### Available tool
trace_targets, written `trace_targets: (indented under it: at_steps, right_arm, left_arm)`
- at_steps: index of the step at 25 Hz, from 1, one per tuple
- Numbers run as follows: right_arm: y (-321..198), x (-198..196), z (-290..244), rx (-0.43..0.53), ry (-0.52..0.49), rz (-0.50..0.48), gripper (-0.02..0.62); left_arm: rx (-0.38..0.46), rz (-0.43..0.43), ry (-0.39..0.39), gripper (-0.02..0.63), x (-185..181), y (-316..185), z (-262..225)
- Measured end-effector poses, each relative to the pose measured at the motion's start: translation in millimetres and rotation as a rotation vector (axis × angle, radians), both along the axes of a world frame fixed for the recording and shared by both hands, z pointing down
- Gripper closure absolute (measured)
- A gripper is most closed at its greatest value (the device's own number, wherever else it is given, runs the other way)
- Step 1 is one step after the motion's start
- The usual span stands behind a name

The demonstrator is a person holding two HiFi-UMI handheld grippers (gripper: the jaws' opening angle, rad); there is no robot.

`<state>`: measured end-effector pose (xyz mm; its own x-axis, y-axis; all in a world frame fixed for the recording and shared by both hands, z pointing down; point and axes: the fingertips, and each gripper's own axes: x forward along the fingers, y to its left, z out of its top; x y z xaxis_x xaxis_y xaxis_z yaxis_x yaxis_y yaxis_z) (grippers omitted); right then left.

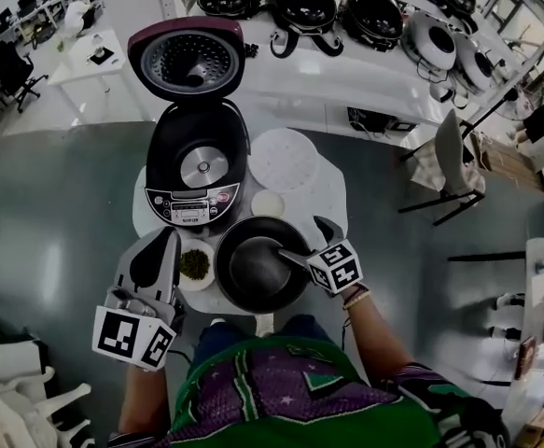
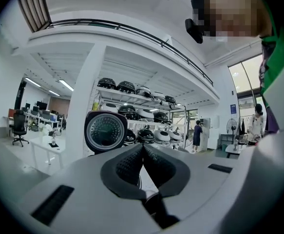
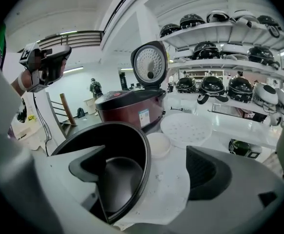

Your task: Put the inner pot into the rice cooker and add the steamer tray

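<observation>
While the round black metal inner pot (image 1: 260,267) sits on the small white table (image 1: 332,199) in front of the open maroon rice cooker (image 1: 197,171), the head view shows my right gripper (image 1: 301,241) straddling its rim. Left gripper view: my left gripper (image 2: 142,152) is pressed together on nothing (idle, held up). Right gripper view: jaws apart, one inside the pot, rim unclamped; a shallow bite there could let the pot tilt and slip when lifted.

A small white dish (image 1: 195,265) with something green in it sits at the near left of the round white tabletop (image 1: 335,203). A small white bowl (image 1: 268,203) lies near its middle. Far behind, dark cookers (image 1: 374,12) line a long white bench (image 1: 327,82), and a black office chair (image 1: 15,68) stands far left.
</observation>
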<state>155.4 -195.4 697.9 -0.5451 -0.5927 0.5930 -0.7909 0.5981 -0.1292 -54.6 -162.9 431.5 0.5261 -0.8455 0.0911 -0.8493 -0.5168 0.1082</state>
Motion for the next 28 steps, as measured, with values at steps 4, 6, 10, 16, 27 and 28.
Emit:
trace_targets:
  at_steps: [4, 6, 10, 16, 27, 28]
  right_arm:
    - [-3, -3, 20, -0.035, 0.026, -0.036, 0.092]
    - [-4, -7, 28, -0.055, 0.032, -0.053, 0.092]
    - [-4, -10, 40, -0.080, 0.050, -0.073, 0.101]
    - [-10, -4, 40, -0.082, 0.057, -0.042, 0.176]
    - [-5, -3, 44, -0.115, 0.221, -0.043, 0.586]
    - [-5, -2, 44, -0.122, 0.213, -0.036, 0.588]
  left_arm:
    - [-0.017, -0.026, 0.001, 0.584, 1, -3, 6]
    - [-0.022, -0.037, 0.000, 0.584, 1, -4, 9]
    - [-0.028, -0.059, 0.002, 0.584, -2, -4, 14]
    - [-0.036, -0.092, 0.012, 0.584, -6, -6, 17]
    - [-0.026, -0.093, 0.003, 0.584, -1, -6, 12]
    - [-0.026, -0.090, 0.003, 0.584, 0, -5, 11]
